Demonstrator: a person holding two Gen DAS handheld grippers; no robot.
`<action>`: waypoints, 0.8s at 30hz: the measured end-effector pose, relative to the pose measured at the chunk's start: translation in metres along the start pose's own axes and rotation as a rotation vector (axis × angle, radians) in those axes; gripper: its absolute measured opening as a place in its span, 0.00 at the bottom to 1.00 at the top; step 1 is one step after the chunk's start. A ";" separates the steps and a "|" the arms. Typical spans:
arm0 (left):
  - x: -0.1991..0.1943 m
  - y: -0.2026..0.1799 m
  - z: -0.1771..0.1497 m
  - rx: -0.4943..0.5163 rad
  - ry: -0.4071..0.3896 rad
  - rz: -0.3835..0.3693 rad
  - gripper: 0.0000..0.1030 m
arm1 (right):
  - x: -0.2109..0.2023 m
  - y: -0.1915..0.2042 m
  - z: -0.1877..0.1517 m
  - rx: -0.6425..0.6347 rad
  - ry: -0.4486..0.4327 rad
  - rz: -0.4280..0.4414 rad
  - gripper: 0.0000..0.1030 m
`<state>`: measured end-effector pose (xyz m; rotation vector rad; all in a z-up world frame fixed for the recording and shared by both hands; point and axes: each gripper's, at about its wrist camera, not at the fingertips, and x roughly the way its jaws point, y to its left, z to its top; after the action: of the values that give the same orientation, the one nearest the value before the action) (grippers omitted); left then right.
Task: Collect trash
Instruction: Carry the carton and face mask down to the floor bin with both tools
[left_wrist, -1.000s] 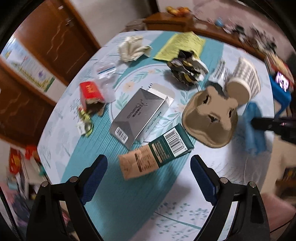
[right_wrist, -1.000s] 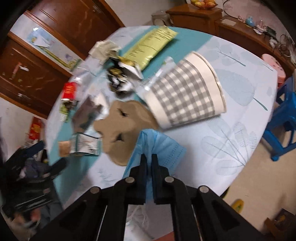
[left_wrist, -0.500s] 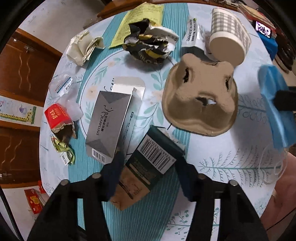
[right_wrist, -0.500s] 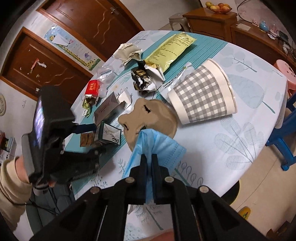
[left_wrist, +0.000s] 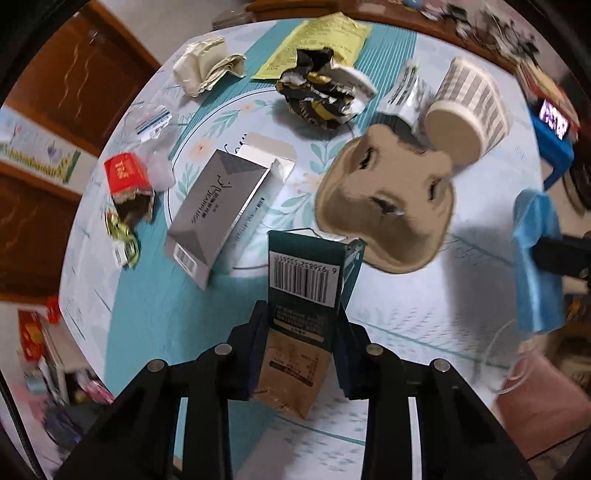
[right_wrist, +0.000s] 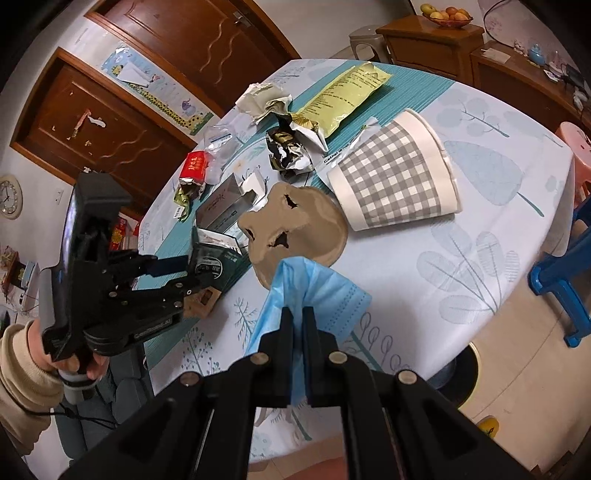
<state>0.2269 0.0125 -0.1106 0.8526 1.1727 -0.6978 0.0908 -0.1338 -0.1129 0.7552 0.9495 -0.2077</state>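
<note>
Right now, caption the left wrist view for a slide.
Left gripper, jaws just closing, clamps the green-and-brown carton above the littered table.

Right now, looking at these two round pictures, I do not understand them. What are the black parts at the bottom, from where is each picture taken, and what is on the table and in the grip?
There is no robot here. A person holds a hand tool with two fingers in each hand, and a wide-angle camera on each tool looks along them.

The left tool's picture shows the left gripper. Its fingers have just been closing and now press on a green and brown box.

The right tool's picture shows the right gripper, shut on a blue face mask.

On the round table lie a checked paper cup, a brown pulp cup tray, a silver box, crumpled wrappers, a yellow packet and a red pack.
</note>
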 end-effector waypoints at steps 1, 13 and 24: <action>-0.003 -0.003 -0.001 -0.015 -0.003 -0.007 0.29 | -0.002 -0.002 -0.001 -0.003 0.000 0.005 0.04; -0.058 -0.061 -0.014 -0.225 -0.061 -0.125 0.29 | -0.037 -0.040 -0.020 -0.027 0.006 0.066 0.04; -0.084 -0.165 -0.011 -0.311 -0.093 -0.247 0.29 | -0.083 -0.122 -0.048 0.011 0.011 0.047 0.04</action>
<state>0.0623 -0.0601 -0.0646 0.4147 1.2742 -0.7225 -0.0476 -0.2039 -0.1243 0.7889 0.9406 -0.1685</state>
